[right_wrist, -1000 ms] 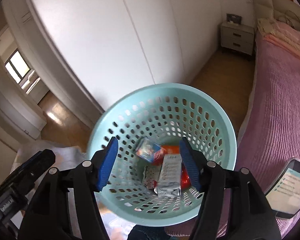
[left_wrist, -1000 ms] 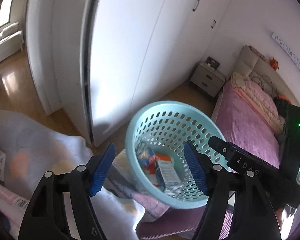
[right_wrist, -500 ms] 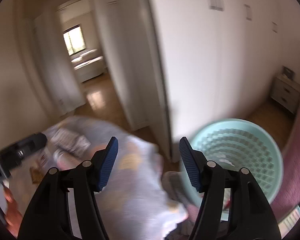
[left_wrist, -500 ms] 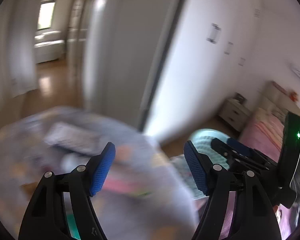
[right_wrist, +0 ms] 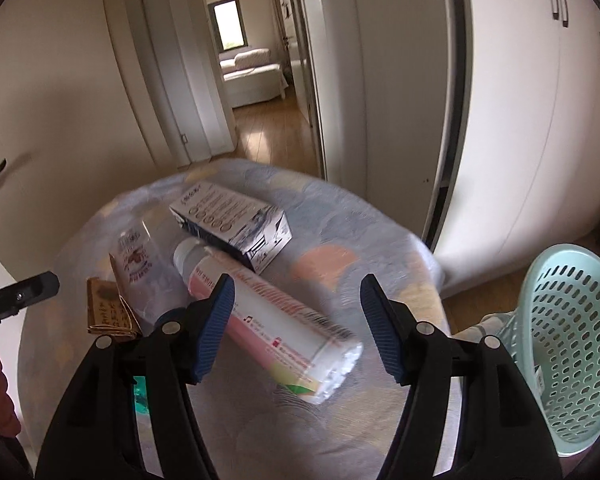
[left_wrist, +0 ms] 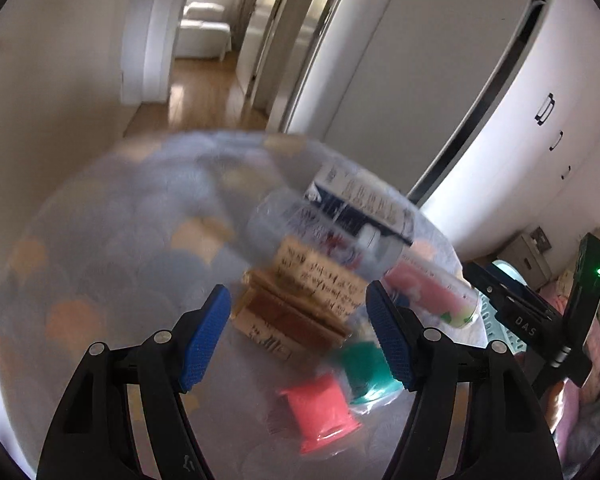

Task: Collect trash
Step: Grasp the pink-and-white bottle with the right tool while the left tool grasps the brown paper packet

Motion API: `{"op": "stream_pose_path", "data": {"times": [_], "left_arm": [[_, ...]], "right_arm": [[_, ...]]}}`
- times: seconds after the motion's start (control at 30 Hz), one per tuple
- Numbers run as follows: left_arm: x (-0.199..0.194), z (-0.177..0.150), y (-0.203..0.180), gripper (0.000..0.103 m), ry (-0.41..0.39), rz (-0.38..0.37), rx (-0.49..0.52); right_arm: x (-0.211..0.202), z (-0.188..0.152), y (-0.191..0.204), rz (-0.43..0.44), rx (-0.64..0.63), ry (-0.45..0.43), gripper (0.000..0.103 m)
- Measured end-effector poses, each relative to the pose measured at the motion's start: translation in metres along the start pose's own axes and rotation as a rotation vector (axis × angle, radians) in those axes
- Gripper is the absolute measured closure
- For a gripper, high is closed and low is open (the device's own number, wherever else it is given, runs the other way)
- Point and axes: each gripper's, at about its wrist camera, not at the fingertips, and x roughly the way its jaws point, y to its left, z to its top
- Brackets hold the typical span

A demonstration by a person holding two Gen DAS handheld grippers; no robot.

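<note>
Left gripper [left_wrist: 298, 338] wide open, empty, over brown packet [left_wrist: 296, 300]; right gripper [right_wrist: 296, 326] wide open (empty) over tube [right_wrist: 276, 320] mid-cushion [right_wrist: 340, 232]; basket [right_wrist: 568, 344] beyond cushion's right edge.

Both views swung away from the basket [right_wrist: 572, 344], which slid from between the right gripper's [right_wrist: 296, 324] pads to its far right. A cloth-covered table [right_wrist: 340, 232] came ahead, with the pink tube [right_wrist: 276, 324] between those pads.
</note>
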Motion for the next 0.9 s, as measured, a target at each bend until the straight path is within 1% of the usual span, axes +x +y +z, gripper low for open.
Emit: {"op": "stream_pose_path", "data": {"times": [0.13,0.2,0.23,0.3,0.37,0.4,0.47,0.53,0.6,0.67,0.77,0.9], "left_arm": [[0.022,-0.009,0.008,0.036,0.053,-0.011,-0.045],[0.034,-0.01,0.008,0.046,0.083,0.007,-0.057],[0.041,-0.012,0.008,0.049,0.097,0.013,-0.063],[0.049,-0.014,0.01,0.062,0.117,0.026,-0.068],[0.051,-0.017,0.011,0.07,0.125,0.018,-0.063],[0.05,-0.017,0.011,0.077,0.126,0.012,-0.06],[0.042,-0.019,0.012,0.082,0.127,-0.004,-0.035],[0.032,-0.02,0.014,0.083,0.118,0.014,0.009],[0.018,-0.02,0.019,0.09,0.114,0.019,0.062],[0.008,-0.021,0.023,0.094,0.115,0.027,0.1],[-0.003,-0.027,0.033,0.094,0.119,0.052,0.162],[-0.004,-0.031,0.041,0.094,0.125,0.081,0.176]], "right_arm": [[0.007,-0.007,0.001,0.01,-0.029,0.032,0.037],[0.01,-0.009,0.004,0.015,-0.057,0.048,0.034],[0.012,-0.011,0.005,0.016,-0.075,0.059,0.033],[0.018,-0.013,0.01,0.009,-0.1,0.075,0.033],[0.02,-0.016,0.012,-0.021,-0.129,0.089,0.033],[0.02,-0.017,0.013,-0.02,-0.137,0.097,0.033],[0.018,-0.021,0.017,-0.004,-0.148,0.114,0.034],[0.013,-0.024,0.023,-0.004,-0.161,0.128,0.044],[0.007,-0.03,0.031,0.008,-0.17,0.144,0.052],[0.0,-0.037,0.042,0.019,-0.178,0.152,0.056],[-0.008,-0.044,0.058,0.033,-0.179,0.157,0.061],[-0.012,-0.049,0.065,0.059,-0.154,0.16,0.061]]}}
